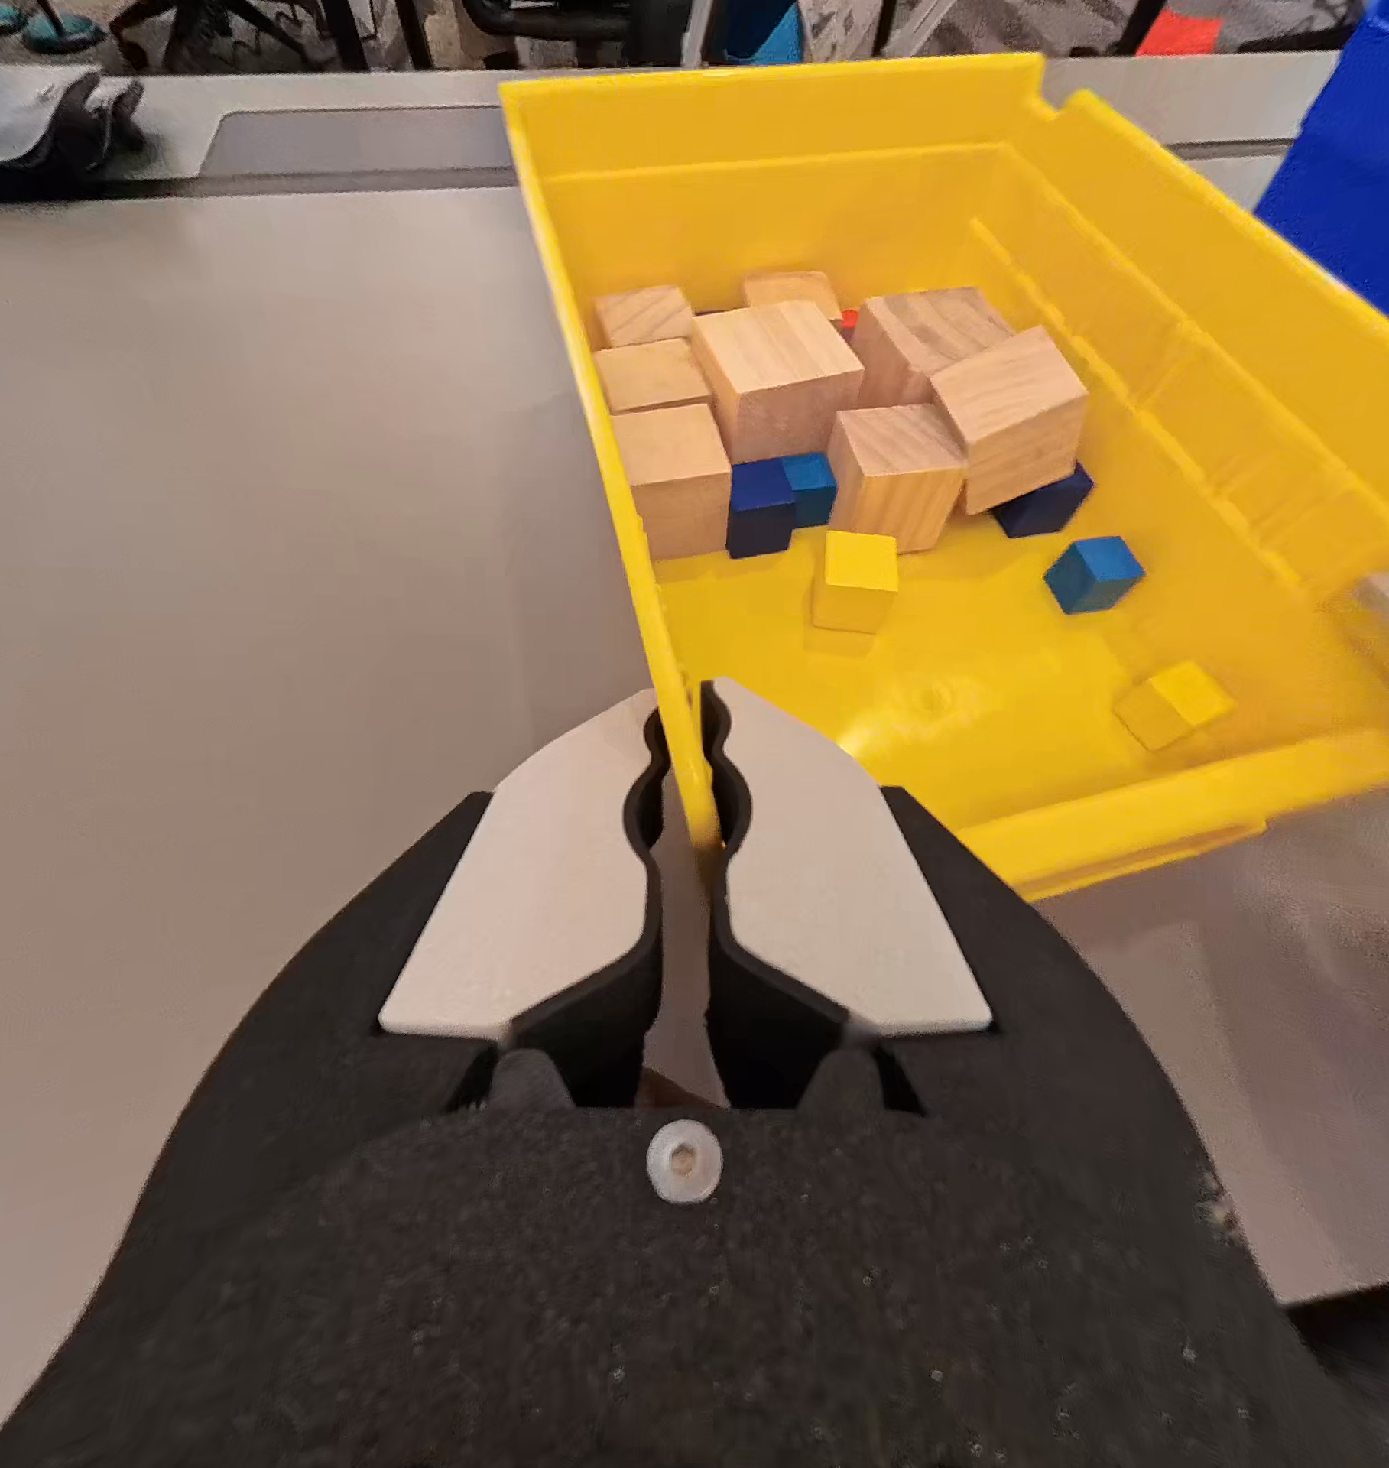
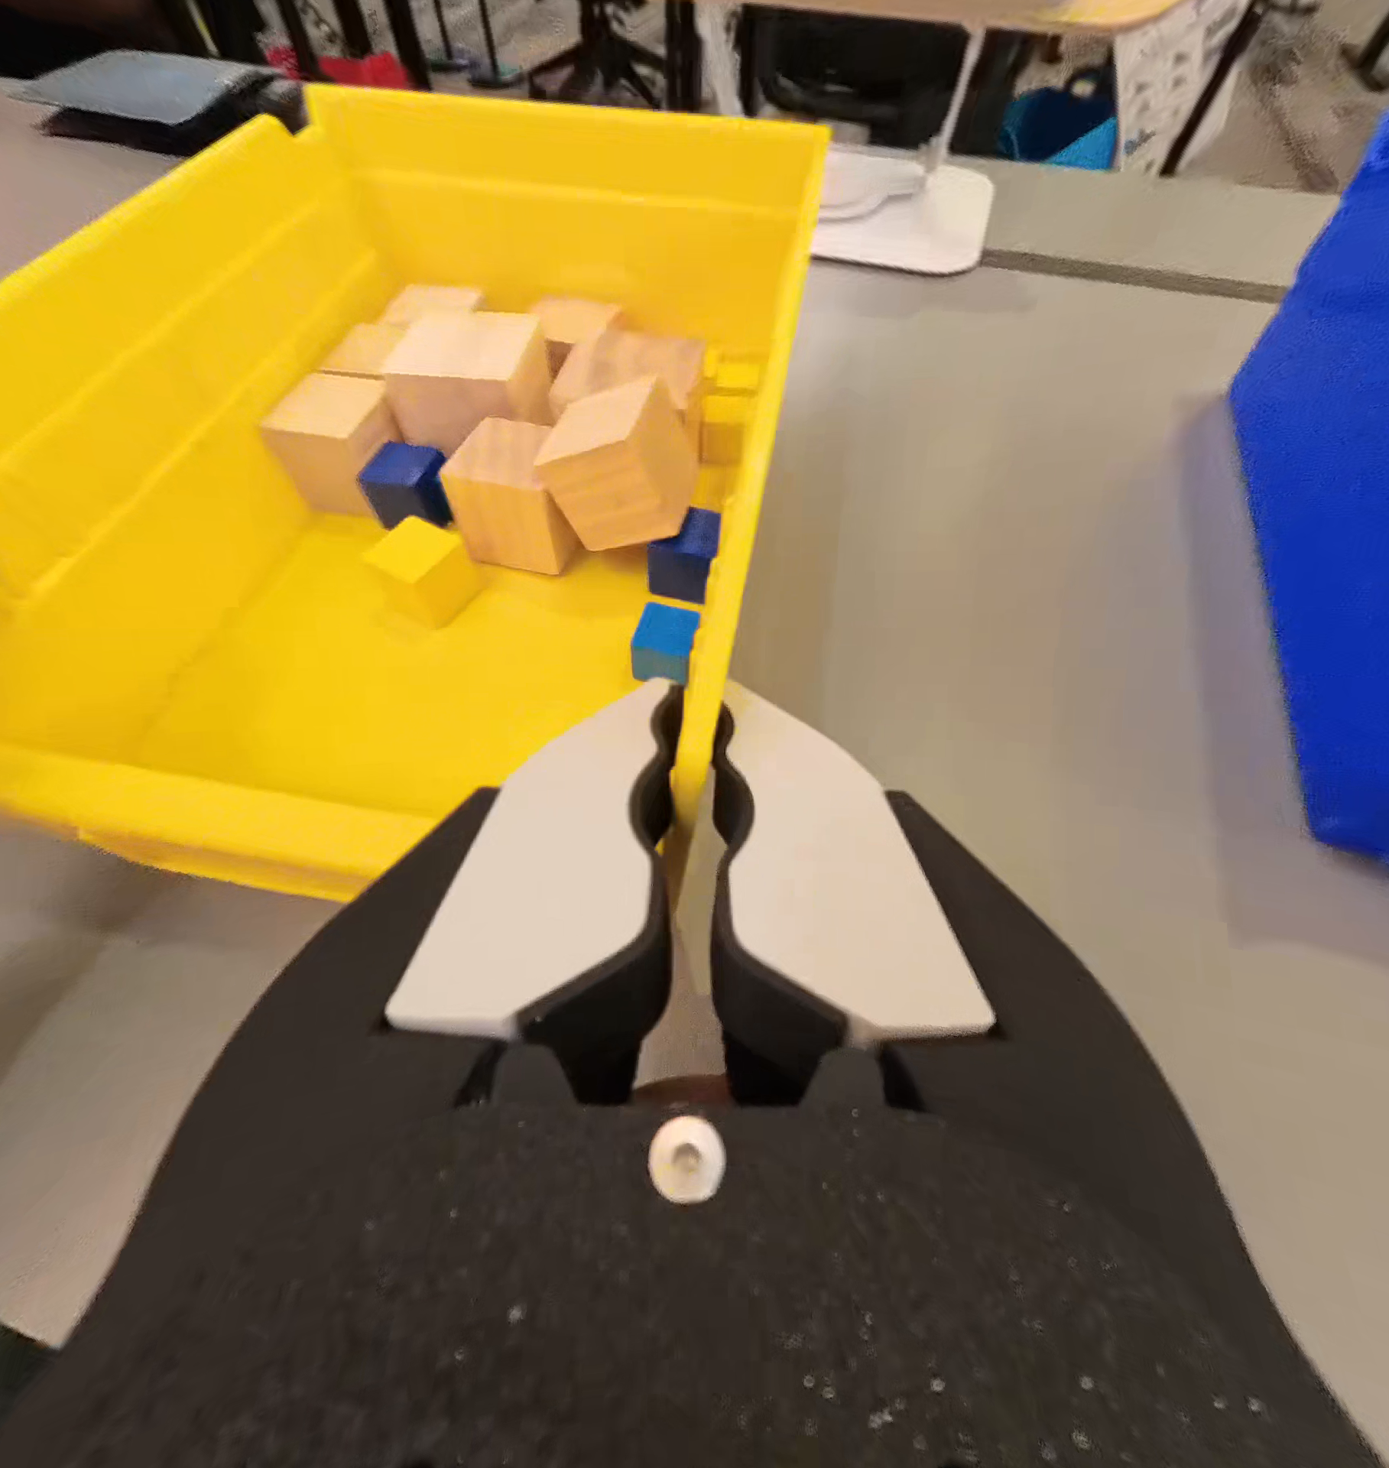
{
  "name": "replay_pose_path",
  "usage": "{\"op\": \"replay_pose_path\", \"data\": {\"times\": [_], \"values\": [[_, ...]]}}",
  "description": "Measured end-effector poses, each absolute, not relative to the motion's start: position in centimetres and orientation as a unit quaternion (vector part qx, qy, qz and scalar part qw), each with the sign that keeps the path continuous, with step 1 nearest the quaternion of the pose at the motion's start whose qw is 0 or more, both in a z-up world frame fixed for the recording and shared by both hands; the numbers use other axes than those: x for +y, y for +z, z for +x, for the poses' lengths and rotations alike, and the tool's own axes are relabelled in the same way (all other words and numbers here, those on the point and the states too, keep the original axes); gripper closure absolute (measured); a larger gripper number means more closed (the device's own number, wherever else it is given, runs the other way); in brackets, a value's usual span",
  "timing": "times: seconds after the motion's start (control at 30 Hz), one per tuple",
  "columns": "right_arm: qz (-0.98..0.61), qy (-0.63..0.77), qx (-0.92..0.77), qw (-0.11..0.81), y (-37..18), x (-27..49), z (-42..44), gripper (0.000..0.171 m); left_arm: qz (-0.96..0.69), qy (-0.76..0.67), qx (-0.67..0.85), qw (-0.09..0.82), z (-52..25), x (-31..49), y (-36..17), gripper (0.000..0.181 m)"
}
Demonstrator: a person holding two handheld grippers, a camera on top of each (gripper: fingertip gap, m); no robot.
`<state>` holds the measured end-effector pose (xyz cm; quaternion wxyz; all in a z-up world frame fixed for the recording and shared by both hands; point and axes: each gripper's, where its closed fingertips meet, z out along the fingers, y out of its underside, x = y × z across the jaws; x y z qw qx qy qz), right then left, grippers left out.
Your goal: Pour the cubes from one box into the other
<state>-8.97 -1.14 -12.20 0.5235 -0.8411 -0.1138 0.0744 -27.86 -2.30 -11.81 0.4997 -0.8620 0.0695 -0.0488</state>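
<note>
A yellow box [image 1: 754, 167] holds several wooden cubes [image 1: 778, 381] and small blue [image 1: 1092, 573] and yellow cubes [image 1: 858, 580]. My left gripper [image 1: 687, 707] is shut on the box's left side wall, near its front corner. My right gripper [image 2: 695, 707] is shut on the box's right side wall [image 2: 762, 445], near its front corner. The same wooden cubes [image 2: 468, 381] and a blue cube [image 2: 663, 639] show in the right wrist view. The blue box [image 2: 1358, 477] stands to the right on the table; a part of it also shows in the left wrist view [image 1: 1366, 159].
The grey table [image 1: 238, 477] spreads left of the yellow box. A grey glove [image 1: 32, 127] lies at the table's far left edge. A white flat stand [image 2: 905, 214] sits behind the yellow box. Chairs and bags stand beyond the table.
</note>
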Motion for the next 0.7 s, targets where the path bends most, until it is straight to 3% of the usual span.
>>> {"op": "replay_pose_path", "data": {"times": [0.17,0.43,0.7], "values": [[-0.833,0.057,-0.088,0.543,-9.5,-1.6,-6.0,0.168,-0.853,-0.037,0.088,0.513,-25.1,-2.3,-9.4,0.176],[-0.803,-0.030,-0.049,0.593,1.4,-2.3,4.4,0.168,-0.813,-0.103,0.133,0.558,-14.5,0.4,-0.3,0.177],[-0.837,-0.138,-0.007,0.530,8.5,-3.5,17.8,0.167,-0.809,-0.168,0.231,0.514,-0.1,2.9,5.7,0.177]]}}
